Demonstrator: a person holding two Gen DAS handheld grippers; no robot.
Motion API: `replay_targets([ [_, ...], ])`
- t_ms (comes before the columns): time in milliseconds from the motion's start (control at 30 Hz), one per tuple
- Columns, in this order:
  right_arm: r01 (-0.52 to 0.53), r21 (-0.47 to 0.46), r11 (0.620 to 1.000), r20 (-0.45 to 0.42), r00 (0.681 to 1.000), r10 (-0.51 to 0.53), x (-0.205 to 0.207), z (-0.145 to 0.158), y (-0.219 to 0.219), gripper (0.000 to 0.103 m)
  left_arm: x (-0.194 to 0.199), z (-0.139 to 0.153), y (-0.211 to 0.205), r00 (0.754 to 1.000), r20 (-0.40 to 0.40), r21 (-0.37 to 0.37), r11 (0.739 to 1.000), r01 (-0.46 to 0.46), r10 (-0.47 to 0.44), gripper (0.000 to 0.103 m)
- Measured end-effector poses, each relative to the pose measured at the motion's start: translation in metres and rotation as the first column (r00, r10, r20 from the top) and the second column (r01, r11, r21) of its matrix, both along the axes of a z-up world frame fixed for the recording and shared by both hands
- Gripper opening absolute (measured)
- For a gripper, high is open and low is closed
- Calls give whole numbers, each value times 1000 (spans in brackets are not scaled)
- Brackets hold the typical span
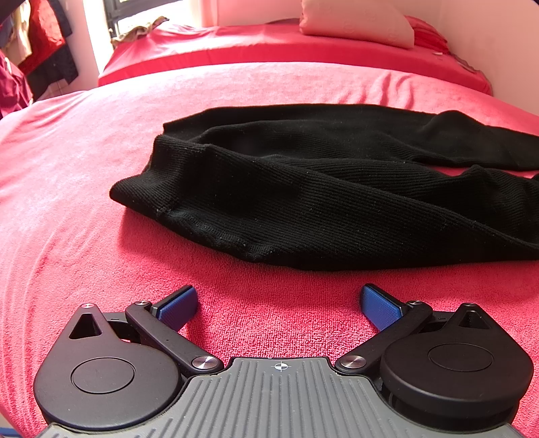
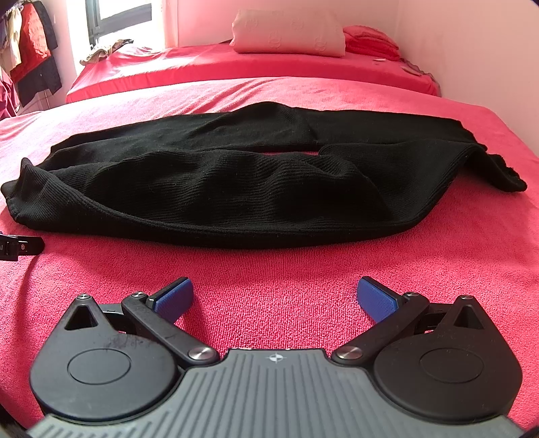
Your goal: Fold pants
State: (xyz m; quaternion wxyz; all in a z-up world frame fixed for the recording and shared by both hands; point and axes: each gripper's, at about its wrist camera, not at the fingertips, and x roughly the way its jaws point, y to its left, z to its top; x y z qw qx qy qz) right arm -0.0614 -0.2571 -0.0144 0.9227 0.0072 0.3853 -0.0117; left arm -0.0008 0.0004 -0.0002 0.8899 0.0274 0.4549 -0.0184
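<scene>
Black pants [image 2: 235, 182] lie flat across a bed [image 2: 303, 289] covered in a red towel-like spread, legs running side by side from left to right, with a small gap of red showing between them near the middle. The near leg is rumpled and its hem end [image 1: 148, 192] sits closest to the left tongs [image 1: 279, 305].

Left tongs: spread wide, blue pads [image 1: 178, 308] apart, nothing between them, resting low over the spread just short of the pants.

Right tongs [image 2: 274, 298]: likewise spread wide and holding nothing, facing the long near edge of the pants, apart from the cloth.

A black part of the other tool [image 2: 20, 247] shows at the left edge of the right wrist view.

Surroundings: a pale pillow [image 2: 289, 35] at the head of the bed, folded red cloth [image 2: 370, 42] beside it, a crumpled tan garment [image 2: 101, 50] near the window [image 2: 114, 17], clothes hanging [image 2: 30, 50] at far left. Nothing lies between either tool and the pants.
</scene>
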Motion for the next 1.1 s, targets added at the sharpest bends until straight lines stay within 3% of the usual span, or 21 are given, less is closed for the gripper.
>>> replay_targets([
  [333,-13,-10,1000,56,998,13,-10,-5,2,103,1,2,1,1000,-4,0,1000,12,-12,103],
  [400,-60,-23,998,52,997,62,-11,-2,2,103,0,4,3,999,-8,-6,999,38,-38,103],
  [467,-150,30,988,36,988,149,-13,10,2,103,-2,6,8,998,-5,-18,998,60,-60,103],
  [533,-265,95,960,108,961,254,-21,27,4,103,-7,10,19,999,-1,-58,997,50,-50,103],
  [633,-424,101,900,211,893,398,-21,49,24,103,-15,17,40,1000,20,-114,993,20,-18,103],
  [733,-531,124,838,228,837,497,3,56,52,102,-29,28,58,997,78,-97,995,-9,16,103],
  [767,-558,137,819,220,823,524,13,56,62,97,-34,31,63,995,99,-85,996,-17,25,103],
  [900,-610,210,764,136,792,595,74,39,104,58,-49,37,86,989,131,-66,996,-67,75,103],
  [1100,-623,149,768,74,781,620,116,15,162,57,-66,35,117,980,131,-75,988,-138,147,103],
])
